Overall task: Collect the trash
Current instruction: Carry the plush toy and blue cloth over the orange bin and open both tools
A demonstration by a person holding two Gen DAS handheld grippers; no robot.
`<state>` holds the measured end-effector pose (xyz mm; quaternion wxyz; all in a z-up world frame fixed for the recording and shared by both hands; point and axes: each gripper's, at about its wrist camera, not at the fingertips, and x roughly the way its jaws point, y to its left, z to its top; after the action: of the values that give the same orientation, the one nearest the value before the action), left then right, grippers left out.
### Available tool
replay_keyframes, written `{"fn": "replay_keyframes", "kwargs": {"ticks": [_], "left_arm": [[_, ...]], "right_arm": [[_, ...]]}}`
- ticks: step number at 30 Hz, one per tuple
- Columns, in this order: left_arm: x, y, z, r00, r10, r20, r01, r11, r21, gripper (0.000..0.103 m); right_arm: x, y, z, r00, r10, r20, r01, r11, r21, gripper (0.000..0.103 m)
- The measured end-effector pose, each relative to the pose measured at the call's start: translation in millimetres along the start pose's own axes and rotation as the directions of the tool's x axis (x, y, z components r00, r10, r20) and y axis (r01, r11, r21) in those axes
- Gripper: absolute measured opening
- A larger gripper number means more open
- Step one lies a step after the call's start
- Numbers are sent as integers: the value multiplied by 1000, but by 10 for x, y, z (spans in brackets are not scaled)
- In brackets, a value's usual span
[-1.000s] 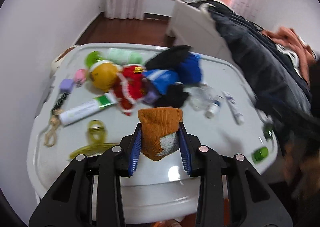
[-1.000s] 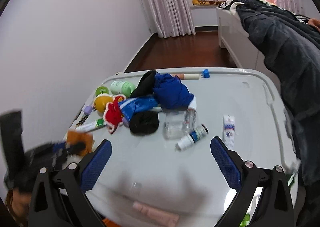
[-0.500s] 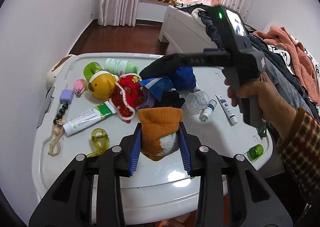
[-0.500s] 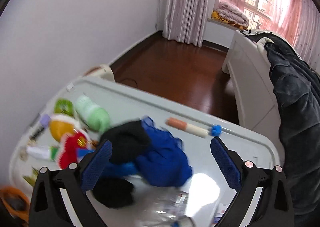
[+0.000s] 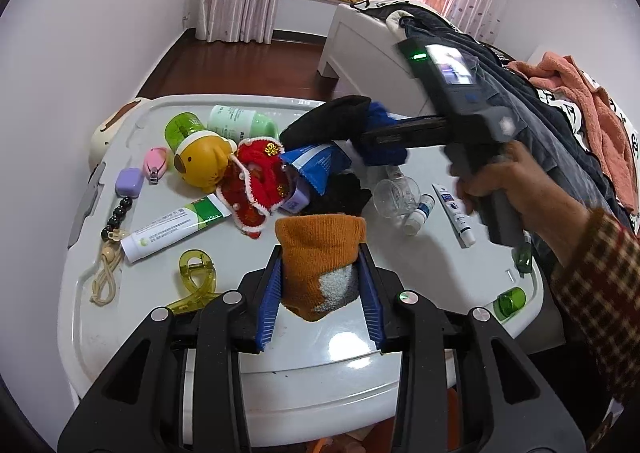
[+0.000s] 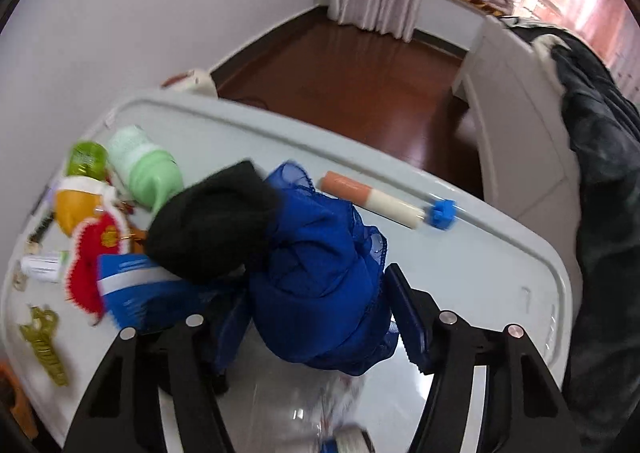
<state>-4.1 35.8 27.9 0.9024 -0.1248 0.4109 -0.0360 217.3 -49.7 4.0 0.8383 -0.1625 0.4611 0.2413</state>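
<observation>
Left claw (image 5: pixel 320 293) grips orange sock (image 5: pixel 320 249); right claw (image 6: pixel 320 317) closing around blue cloth (image 6: pixel 320 293).

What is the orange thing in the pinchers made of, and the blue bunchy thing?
The orange sock looks like knitted yarn: ribbed stitches, a fuzzy grey-white patch. The blue cloth looks like thin, slightly shiny fabric, perhaps synthetic mesh: see-through frilly edges, soft crumpled folds.

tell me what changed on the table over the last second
The right hand-held gripper swung in from the near edge to the pile and is closing around the blue cloth. The left hand-held gripper stayed clamped on the orange sock; the other clutter did not move.
</observation>
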Motion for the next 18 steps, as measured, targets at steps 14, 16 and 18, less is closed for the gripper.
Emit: {"fn": "replay_keyframes", "kwargs": {"ticks": [14, 16, 18], "left_arm": [[-155, -158, -335, 993, -87, -82, 90, 996, 29, 35], [-222, -284, -612, 987, -93, -132, 101, 994, 51, 35], [-264, -371, -871, 978, -106, -180, 117, 992, 53, 35]], "right_arm": [[-1770, 178, -1515, 975, 195, 108, -202, 978, 58, 64], [-1813, 323, -1931, 967, 250, 43, -252, 966, 62, 64], [-1789, 447, -2301, 957, 289, -19, -287, 954, 81, 64]]}}
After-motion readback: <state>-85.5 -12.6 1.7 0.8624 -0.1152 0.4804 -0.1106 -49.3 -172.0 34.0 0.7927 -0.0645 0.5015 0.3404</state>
